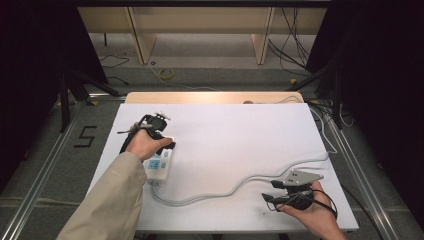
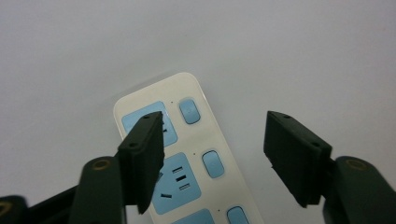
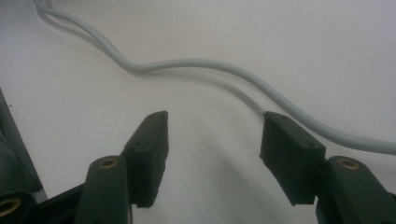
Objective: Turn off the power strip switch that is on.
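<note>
A: Status check. Where is the power strip (image 2: 187, 154)?

B: Flat on the white table (image 1: 240, 135), near its left edge. The left gripper (image 2: 215, 158) hovers just above the strip, jaws spread wide, nothing between them.

A: And the right gripper (image 3: 212, 154)?

B: Well right of the strip, near the table's front edge. Jaws wide apart, empty; the strip's grey cord (image 3: 196, 63) runs just beyond them.

A: Progress?

B: My read: strip is placed; cord is loose and snaking, not yet gripped. Cord handling remains.

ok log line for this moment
left hand-held gripper: open above power strip | right hand-held gripper: open, near cord
</note>
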